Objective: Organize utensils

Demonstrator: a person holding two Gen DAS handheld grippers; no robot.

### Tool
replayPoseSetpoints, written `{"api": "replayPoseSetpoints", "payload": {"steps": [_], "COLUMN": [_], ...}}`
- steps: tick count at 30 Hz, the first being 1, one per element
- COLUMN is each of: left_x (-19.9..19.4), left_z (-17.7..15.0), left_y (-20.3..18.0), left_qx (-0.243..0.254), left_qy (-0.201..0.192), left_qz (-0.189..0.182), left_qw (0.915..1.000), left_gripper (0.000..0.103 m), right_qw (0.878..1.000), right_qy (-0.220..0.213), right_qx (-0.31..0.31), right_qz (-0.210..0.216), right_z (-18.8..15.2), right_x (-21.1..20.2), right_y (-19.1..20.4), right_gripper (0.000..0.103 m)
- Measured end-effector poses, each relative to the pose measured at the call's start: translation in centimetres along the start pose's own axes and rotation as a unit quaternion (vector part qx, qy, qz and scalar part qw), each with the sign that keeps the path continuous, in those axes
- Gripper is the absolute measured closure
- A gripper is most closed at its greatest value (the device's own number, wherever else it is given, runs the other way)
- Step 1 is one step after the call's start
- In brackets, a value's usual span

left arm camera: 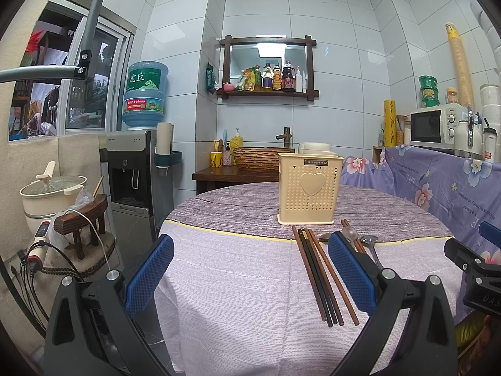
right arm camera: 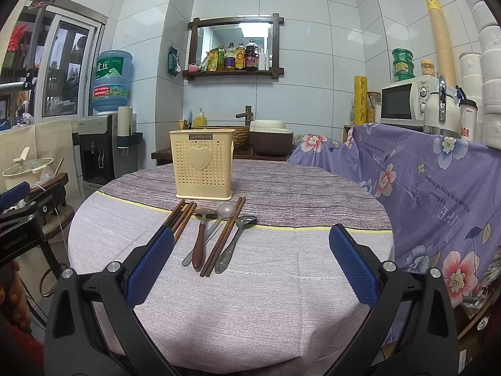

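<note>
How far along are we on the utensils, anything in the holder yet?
Nothing looks done: no handles show above the rim of the cream perforated plastic holder with the heart. Nothing is in hand: left gripper and right gripper are both open and empty. All is left: the dark wooden chopstick bundle, the wooden-handled spoon, two metal spoons and a chopstick pair lie on the tablecloth.

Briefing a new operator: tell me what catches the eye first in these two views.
The cream utensil holder with a heart on its front stands upright mid-table. Just in front of it lie dark chopsticks, spoons and a second chopstick pair on the pale tablecloth. Both the left gripper and right gripper hover open, empty.
</note>
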State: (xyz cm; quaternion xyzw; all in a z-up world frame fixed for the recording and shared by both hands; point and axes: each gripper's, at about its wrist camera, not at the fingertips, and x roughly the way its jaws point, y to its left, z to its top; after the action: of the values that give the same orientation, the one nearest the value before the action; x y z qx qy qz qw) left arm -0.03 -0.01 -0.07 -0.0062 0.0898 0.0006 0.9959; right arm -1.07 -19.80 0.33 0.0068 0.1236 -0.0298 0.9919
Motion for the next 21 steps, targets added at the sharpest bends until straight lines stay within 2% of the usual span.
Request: {"api": "replayPoseSetpoints", "payload": {"steps": [11, 13, 15, 21], "left_x": [-0.1, 0.9, -0.1, 1.2], "left_z": [-0.1, -0.1, -0.6, -0.6], "left_y": [0.0, -1.3, 0.1, 0.5], "left_qx": [0.001, 0.001, 0.001, -0.004], "left_qy": [0.002, 0.003, 0.004, 0.012], "left_qz": [0.001, 0.001, 0.002, 0.003], "left_qw": [1.0000, 1.0000, 1.0000, 0.9999], "left_gripper": [0.005, 0.005, 0.005, 0.005], "right_qw": [1.000, 1.000, 1.000, 1.000], "right_qy": [0.005, 0.008, 0.011, 0.016], "right_qx": [0.000, 0.001, 0.002, 0.003], "right_qz": [-0.002, -0.003, -0.005, -0.009], "right_z": [-0.4, -0.4, -0.5, -0.4], "right_x": [0.4, 0.7, 0.9, 1.3], "right_y": [-0.2, -0.4, -0.5, -0.7], "right_gripper": [0.005, 0.005, 0.005, 0.005]}}
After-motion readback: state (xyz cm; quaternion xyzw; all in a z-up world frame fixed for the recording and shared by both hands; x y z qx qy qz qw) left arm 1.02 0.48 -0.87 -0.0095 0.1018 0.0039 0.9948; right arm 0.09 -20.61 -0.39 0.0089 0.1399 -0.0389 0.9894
